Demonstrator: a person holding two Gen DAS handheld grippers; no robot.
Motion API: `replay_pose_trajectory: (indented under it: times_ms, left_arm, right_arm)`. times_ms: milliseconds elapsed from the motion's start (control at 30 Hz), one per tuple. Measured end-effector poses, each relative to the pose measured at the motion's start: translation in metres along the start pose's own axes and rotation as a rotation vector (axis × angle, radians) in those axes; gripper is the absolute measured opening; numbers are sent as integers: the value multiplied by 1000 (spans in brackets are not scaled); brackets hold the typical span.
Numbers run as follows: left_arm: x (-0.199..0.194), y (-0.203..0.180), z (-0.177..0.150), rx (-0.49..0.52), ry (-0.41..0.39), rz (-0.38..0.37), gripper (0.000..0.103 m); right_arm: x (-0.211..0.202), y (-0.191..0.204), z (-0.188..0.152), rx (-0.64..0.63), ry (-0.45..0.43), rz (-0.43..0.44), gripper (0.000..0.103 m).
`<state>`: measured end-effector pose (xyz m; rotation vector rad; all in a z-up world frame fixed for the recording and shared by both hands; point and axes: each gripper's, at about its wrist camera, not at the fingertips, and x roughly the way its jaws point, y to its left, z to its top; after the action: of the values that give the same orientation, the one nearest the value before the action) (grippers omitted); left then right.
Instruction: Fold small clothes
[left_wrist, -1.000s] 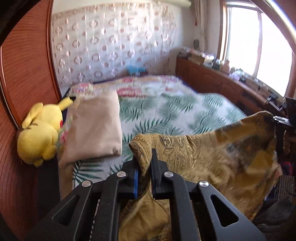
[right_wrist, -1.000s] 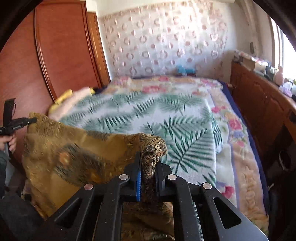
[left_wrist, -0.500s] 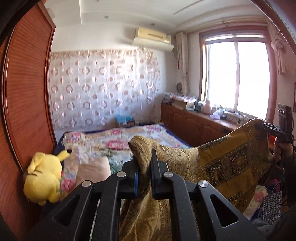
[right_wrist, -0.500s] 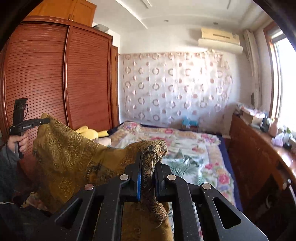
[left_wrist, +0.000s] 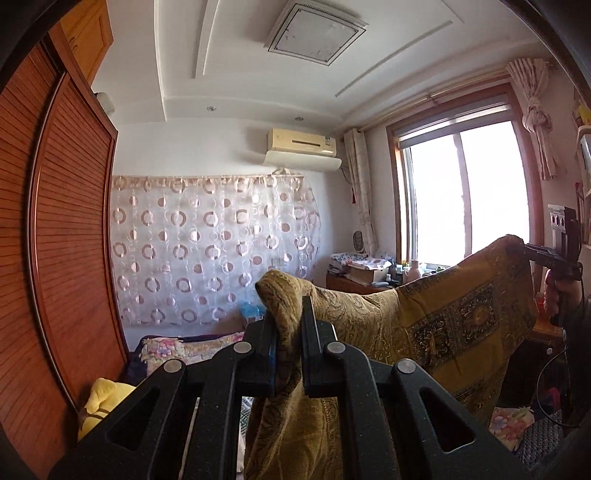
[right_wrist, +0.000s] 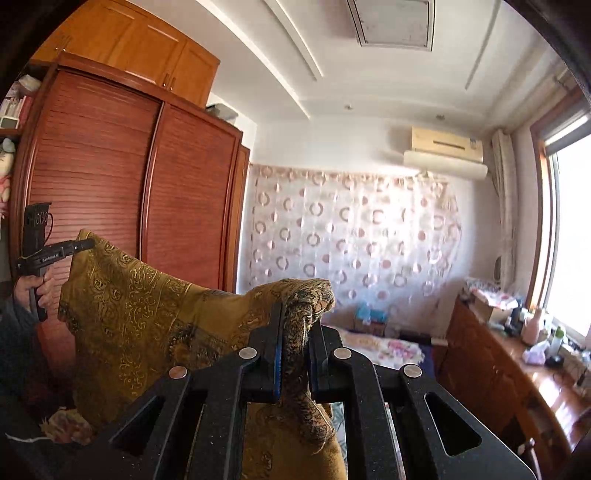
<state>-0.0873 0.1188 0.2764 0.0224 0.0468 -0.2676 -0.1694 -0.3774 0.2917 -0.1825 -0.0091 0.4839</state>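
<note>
A mustard-gold patterned cloth (left_wrist: 436, 325) hangs spread in the air between both grippers, high above the bed. My left gripper (left_wrist: 287, 317) is shut on one bunched corner of it. My right gripper (right_wrist: 297, 321) is shut on the other corner, with the cloth (right_wrist: 140, 325) draping away to the left. In the left wrist view the right gripper (left_wrist: 517, 246) shows at the far right, held by a hand. In the right wrist view the left gripper (right_wrist: 90, 243) shows at the far left, pinching the cloth's top corner. Both grippers point level.
A bed with a floral cover (left_wrist: 184, 347) lies low ahead, with a yellow plush toy (left_wrist: 99, 402) at its left. A tall wooden wardrobe (right_wrist: 110, 184) stands on the left. A wooden sideboard (right_wrist: 517, 369) with bottles runs under the window (left_wrist: 465, 195) on the right.
Both grippers rose and tipped up to level, lifting the cloth off the bed. The bed dropped low in both views; ceiling and window now fill them. Both grips stayed shut.
</note>
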Motion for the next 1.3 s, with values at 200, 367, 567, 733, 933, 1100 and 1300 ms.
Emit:
replay_pose_trajectory:
  times_ms: [200,367,567,733,933,1100,1300]
  left_arm:
    - [-3,15,23,15,-46,63,10]
    - [30,27,5,20,-7,131,10]
    - [112,53,-71,-1,167,192,10]
    - [203,82,-166,-58,346,228,10]
    - [280,89,-246,-89,491,245,12]
    - [307,70,-276,-81,555,219,21]
    - [288,51,-262,-56,562,170,50]
  right_arm:
    - [5,8,13,-50,-27,-42,10]
    - [41,15,-16,-55,34,-65,10]
    - [120,0,-74,2,205,-48,10]
    - [207,-22,-156,90,346,-37,10]
    - [298,-30,-239,133,512,-94,10]
    - [354,-26,-276,194,690,-162,29]
    - [360,-20,-281,215,698,-167,47]
